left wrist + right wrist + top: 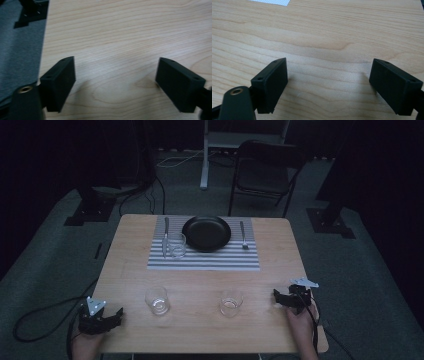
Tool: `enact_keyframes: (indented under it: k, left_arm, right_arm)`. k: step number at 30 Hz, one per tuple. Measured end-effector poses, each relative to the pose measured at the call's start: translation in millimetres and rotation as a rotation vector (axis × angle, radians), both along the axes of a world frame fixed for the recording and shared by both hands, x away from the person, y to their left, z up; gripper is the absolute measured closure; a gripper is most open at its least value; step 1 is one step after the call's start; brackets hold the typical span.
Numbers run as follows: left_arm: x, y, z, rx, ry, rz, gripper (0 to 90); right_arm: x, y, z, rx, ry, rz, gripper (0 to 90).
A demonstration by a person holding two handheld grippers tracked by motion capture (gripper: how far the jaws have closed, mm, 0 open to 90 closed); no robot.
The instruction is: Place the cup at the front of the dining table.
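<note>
A black plate point(206, 233) rests on a striped placemat point(204, 260) at the far middle of the wooden table point(200, 330). A knife point(165, 236) lies left of the plate and a fork point(243, 236) right of it. One clear glass point(177, 245) stands on the mat beside the knife. Two more glasses point(157, 300) point(231, 303) stand nearer me. My left gripper point(117, 316) point(116, 83) sits open at the near left corner, over bare wood. My right gripper point(278, 297) point(329, 85) is open at the near right, nothing between its jaws.
A folding chair point(265, 170) and a white stand point(205, 155) are beyond the table's far edge. Black stand bases point(90, 212) point(330, 222) sit on the grey carpet on both sides. The table's left edge point(43, 50) runs close to my left gripper.
</note>
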State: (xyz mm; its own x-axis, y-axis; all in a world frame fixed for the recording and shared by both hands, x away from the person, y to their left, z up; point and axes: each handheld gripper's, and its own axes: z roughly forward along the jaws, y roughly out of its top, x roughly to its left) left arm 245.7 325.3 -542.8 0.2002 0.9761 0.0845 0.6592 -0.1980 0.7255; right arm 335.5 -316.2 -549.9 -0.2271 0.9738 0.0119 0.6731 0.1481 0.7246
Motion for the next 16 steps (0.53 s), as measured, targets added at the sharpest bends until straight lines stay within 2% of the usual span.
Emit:
enact_keyframes:
  k: [1,4,5,7,12,14,16]
  left_arm:
    - [-1.1,-0.4,0.0,-0.001,0.003,0.003,8.8]
    - [-7.0,-1.6,0.8,-0.023,-0.008,0.022,8.8]
    - [-8.2,-1.7,1.5,-0.018,-0.008,0.024,8.8]
    - [-10.7,-2.2,1.7,-0.012,-0.012,0.036,0.0]
    - [-11.8,1.4,1.4,-0.053,-0.003,0.040,0.0]
    - [-10.8,1.7,0.7,-0.052,0.006,0.049,0.1]
    - [-10.4,1.1,-0.2,-0.032,0.016,0.051,0.0]
  right_arm:
    - [0.0,0.0,0.0,0.000,0.000,0.000,14.6]
    - [0.0,0.0,0.0,0.000,0.000,0.000,14.6]
    - [0.0,0.0,0.0,0.000,0.000,0.000,14.6]
    - [0.0,0.0,0.0,0.000,0.000,0.000,14.6]
    - [0.0,0.0,0.0,0.000,0.000,0.000,14.6]
    - [0.0,0.0,0.0,0.000,0.000,0.000,14.6]
    - [0.1,0.0,0.0,-0.001,0.000,0.000,14.6]
